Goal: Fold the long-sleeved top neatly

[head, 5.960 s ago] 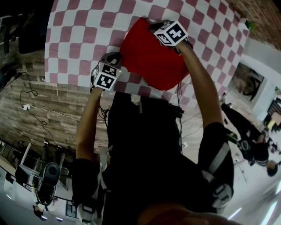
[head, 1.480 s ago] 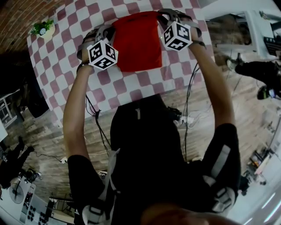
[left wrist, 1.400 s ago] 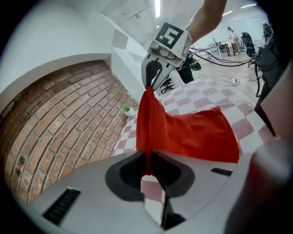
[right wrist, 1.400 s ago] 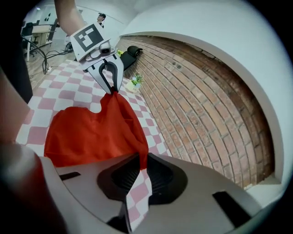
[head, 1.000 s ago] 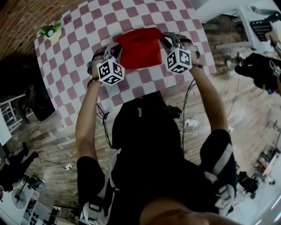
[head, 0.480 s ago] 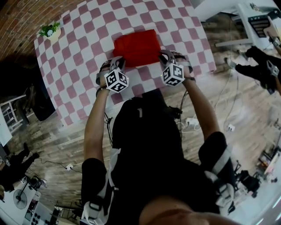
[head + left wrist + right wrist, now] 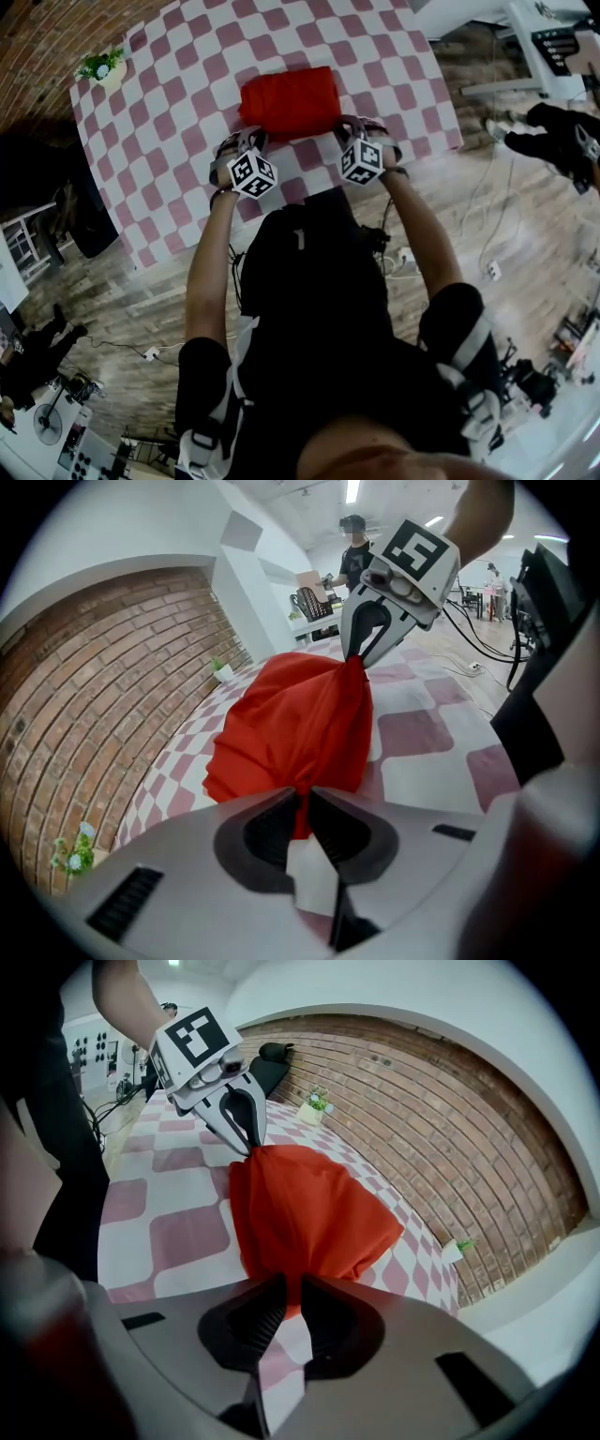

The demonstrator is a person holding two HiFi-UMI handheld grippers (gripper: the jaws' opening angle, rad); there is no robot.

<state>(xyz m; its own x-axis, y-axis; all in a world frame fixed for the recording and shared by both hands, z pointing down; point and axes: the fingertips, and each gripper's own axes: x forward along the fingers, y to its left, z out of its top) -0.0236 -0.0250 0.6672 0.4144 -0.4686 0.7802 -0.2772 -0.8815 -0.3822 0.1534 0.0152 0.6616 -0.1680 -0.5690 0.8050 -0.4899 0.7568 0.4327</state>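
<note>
Left hand-held gripper (image 7: 249,136) and right hand-held gripper (image 7: 338,126) pinch red top (image 7: 289,99).

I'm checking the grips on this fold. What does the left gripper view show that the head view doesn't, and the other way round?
Only the left gripper view: the left gripper's jaws pinching the red top's edge. Only the head view: the top's whole rectangular outline, and the left gripper's own marker cube. Both: the top, the right gripper gripping it, and the checked tablecloth.
</note>
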